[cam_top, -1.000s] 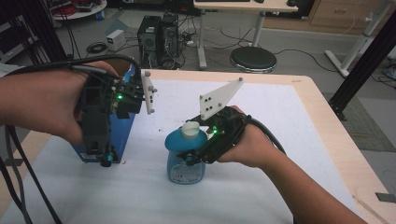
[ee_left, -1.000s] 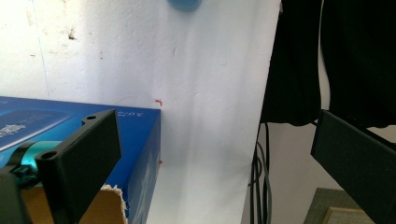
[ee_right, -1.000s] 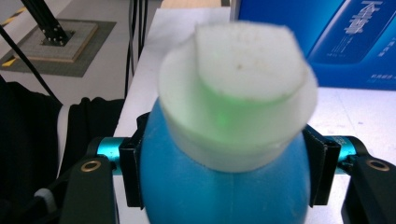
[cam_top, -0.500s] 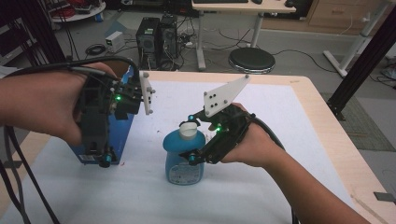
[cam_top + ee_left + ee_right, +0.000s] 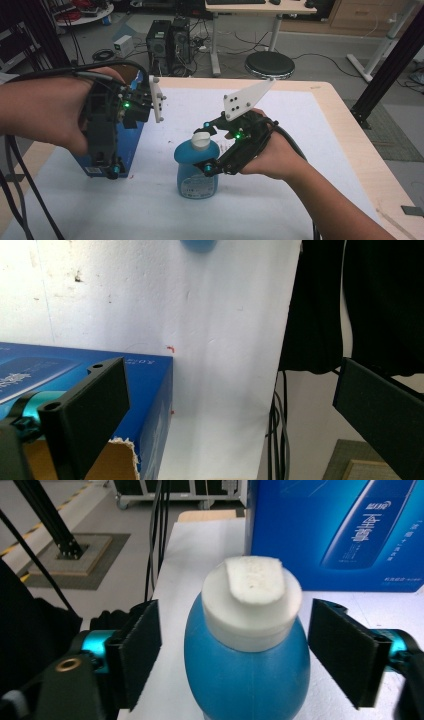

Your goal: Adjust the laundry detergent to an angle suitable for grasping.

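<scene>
Right now my right gripper [image 5: 210, 150] sits at the neck of the blue bottle [image 5: 196, 167], which stands upright on the white mat [image 5: 300, 130] near the middle of the table [image 5: 345, 115]; in the right gripper view the pads [image 5: 142, 650] flank the bottle's shoulder just below its white cap [image 5: 252, 602] with a clear gap on each side, so the jaws are apart and press on nothing; they have just been opening, with the bottle between them, and I judge that I am letting go of it so that it stands on its own.

My left gripper [image 5: 112, 167] points down over the blue box [image 5: 127, 150], which stands on the mat to the left of the bottle, near but apart; in the left gripper view one jaw hangs over the box's torn open top and the other hangs far off to the side, so the jaws are wide and hold nothing; I judge I am keeping it there to steady or receive at the box's open mouth, since the box carries a picture of a bottle and may be meant to take this one.

By count: one bottle; one cap; one box; two grippers; one mat.
</scene>
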`<move>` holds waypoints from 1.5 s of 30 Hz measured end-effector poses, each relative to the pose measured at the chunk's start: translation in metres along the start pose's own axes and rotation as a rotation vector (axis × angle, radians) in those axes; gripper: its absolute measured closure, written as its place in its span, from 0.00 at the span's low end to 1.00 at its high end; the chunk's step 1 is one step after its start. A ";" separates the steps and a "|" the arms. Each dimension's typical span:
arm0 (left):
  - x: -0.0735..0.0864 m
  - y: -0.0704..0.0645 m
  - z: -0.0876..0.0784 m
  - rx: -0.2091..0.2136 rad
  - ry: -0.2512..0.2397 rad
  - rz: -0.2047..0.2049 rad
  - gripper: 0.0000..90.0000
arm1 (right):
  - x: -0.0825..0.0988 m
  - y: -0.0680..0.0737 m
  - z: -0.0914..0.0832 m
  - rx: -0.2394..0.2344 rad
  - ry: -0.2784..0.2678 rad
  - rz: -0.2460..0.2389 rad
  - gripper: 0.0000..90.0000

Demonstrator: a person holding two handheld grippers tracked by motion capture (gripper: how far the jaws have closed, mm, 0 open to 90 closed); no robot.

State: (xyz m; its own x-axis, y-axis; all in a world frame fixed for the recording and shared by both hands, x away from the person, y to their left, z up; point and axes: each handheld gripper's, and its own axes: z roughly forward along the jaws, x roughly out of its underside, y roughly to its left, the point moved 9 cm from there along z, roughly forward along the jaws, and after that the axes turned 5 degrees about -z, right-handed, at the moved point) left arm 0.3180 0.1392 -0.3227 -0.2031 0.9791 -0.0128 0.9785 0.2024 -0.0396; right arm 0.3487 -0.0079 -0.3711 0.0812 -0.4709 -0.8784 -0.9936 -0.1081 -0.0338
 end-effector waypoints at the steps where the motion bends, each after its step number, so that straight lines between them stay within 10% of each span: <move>1: 0.000 0.000 0.000 0.000 -0.002 0.000 0.02 | -0.001 0.000 -0.001 -0.003 -0.011 0.011 0.18; 11: -0.002 0.001 0.000 0.001 0.002 -0.006 0.02 | -0.005 -0.001 -0.011 -0.005 -0.056 0.059 0.15; 24: -0.006 0.002 0.002 0.007 -0.001 0.001 0.02 | 0.000 -0.010 -0.023 0.135 -0.030 0.071 0.02; 30: -0.006 0.002 0.002 0.006 0.001 0.002 0.02 | 0.000 -0.009 -0.031 0.130 -0.033 0.085 0.01; 39: -0.009 0.003 0.001 0.008 0.001 0.006 0.02 | 0.008 -0.002 -0.039 0.034 0.056 0.148 0.01; 45: -0.013 0.004 0.002 0.008 -0.001 0.014 0.02 | 0.011 -0.007 -0.058 0.085 0.149 0.140 0.01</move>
State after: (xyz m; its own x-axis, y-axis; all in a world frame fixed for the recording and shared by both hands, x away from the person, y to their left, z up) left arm 0.3243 0.1275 -0.3251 -0.1894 0.9818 -0.0142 0.9809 0.1886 -0.0470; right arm 0.3611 -0.0627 -0.3528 -0.0533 -0.6008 -0.7976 -0.9986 0.0382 0.0379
